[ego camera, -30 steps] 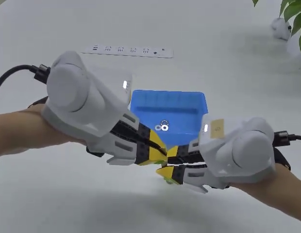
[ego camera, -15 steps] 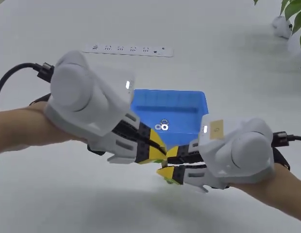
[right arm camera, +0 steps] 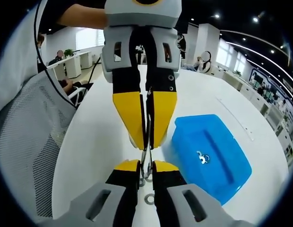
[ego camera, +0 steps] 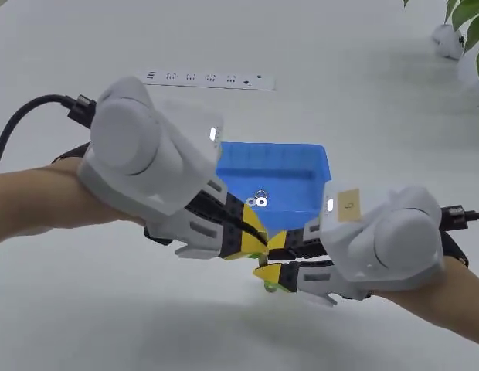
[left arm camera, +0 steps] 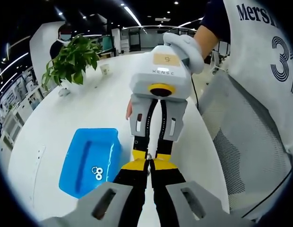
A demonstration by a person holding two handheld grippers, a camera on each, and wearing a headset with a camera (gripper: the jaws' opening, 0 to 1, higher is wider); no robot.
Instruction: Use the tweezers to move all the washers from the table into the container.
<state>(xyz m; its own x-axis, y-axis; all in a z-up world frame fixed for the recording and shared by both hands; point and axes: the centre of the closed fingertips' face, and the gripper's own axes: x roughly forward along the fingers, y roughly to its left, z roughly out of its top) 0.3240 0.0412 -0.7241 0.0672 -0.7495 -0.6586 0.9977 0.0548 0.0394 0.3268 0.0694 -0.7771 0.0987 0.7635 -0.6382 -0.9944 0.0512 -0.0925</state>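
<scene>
The two grippers meet tip to tip over the white table, just in front of the blue container [ego camera: 301,166]. Thin metal tweezers [right arm camera: 146,142] run between both pairs of yellow-tipped jaws. My left gripper [ego camera: 253,238] is shut on the tweezers [left arm camera: 147,158], and so is my right gripper [ego camera: 272,272]. In the right gripper view a washer [right arm camera: 149,198] lies on the table below my right gripper [right arm camera: 146,168]. A few washers [ego camera: 259,202] rest inside the container [left arm camera: 80,156], also seen as washers [right arm camera: 202,157] in the container [right arm camera: 227,175].
A white power strip [ego camera: 205,79] lies at the back of the table. A leafy plant [left arm camera: 71,61] and a small white pot [ego camera: 448,42] stand at the far right. A mesh chair [left arm camera: 222,127] and the person's body are close behind.
The left gripper has shifted a little to the right and nearer the camera. The right gripper has barely moved. Both jaws stay together at the tweezers.
</scene>
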